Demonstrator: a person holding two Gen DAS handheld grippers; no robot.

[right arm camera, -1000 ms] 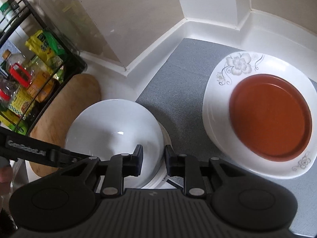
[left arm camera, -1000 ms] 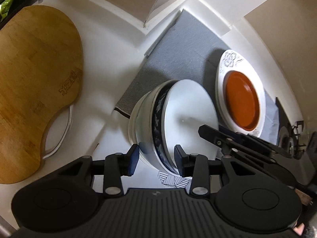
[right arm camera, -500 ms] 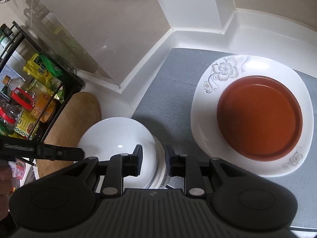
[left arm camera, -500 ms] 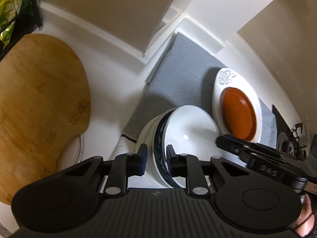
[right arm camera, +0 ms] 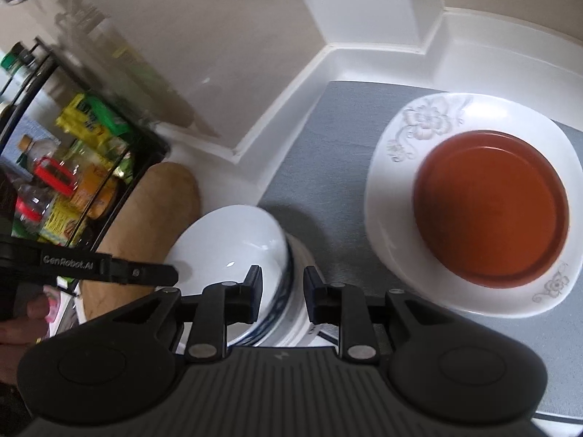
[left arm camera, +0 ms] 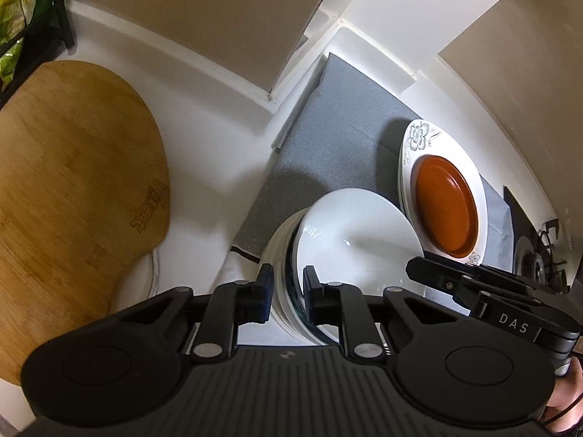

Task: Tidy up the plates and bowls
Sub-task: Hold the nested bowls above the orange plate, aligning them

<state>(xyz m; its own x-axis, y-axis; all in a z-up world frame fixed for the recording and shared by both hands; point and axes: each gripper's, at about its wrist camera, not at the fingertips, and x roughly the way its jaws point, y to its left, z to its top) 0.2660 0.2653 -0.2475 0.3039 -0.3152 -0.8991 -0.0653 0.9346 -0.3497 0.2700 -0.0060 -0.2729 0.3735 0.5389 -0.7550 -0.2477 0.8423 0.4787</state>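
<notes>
Both the left hand-held gripper (left arm camera: pixel 288 296) and right hand-held gripper (right arm camera: pixel 282 293) grasp the stacked bowls' (left arm camera: pixel 349 240) opposite rims

A wooden cutting board (left arm camera: pixel 73 196) lies flat on the white tabletop (left arm camera: pixel 211 167), a dark mark branded near its right edge. Part of a white loop shows beneath its lower right side. A grey mat (left arm camera: pixel 339 138) covers the tabletop in the corner, its far edge against the white wall base. Left of the board stands a black wire rack (right arm camera: pixel 91 167), crowded with green and yellow packets (right arm camera: pixel 91 120), a bottle with a red part (right arm camera: pixel 51 174) and other jars too blurred to name. A gas burner (left arm camera: pixel 543 255) sits at the far right, just past the mat. Beige walls (left arm camera: pixel 204 11) rise behind the tabletop.
</notes>
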